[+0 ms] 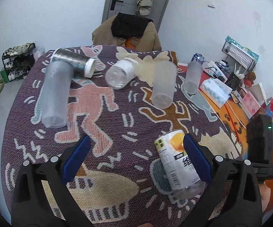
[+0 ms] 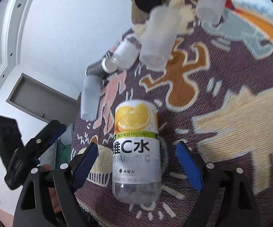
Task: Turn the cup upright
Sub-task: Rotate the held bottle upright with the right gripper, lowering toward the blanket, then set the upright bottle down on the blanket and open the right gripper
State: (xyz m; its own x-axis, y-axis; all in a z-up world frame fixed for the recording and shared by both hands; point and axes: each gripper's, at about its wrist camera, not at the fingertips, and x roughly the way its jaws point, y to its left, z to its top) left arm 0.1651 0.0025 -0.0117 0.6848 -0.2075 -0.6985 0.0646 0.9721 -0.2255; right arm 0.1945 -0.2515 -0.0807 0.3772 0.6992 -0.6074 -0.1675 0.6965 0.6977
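Observation:
A clear cup with a white orange-print label (image 1: 176, 160) lies on its side on the patterned cloth, its clear base toward me. In the right wrist view the labelled cup (image 2: 136, 151) lies between the blue pads of my right gripper (image 2: 136, 162), which is open around it without touching. My left gripper (image 1: 135, 157) is open and empty; its right pad (image 1: 197, 160) overlaps the cup's edge in view. The right gripper's body (image 1: 259, 143) shows at the left wrist view's right edge.
Several frosted cups (image 1: 55, 94) (image 1: 164, 83) (image 1: 193, 77), a glitter tumbler (image 1: 74, 60) and a white-capped jar (image 1: 120, 73) lie on the cloth (image 1: 117, 132). Tissue packs and boxes (image 1: 215, 90) crowd the orange table at right. A draped chair (image 1: 127, 32) stands behind.

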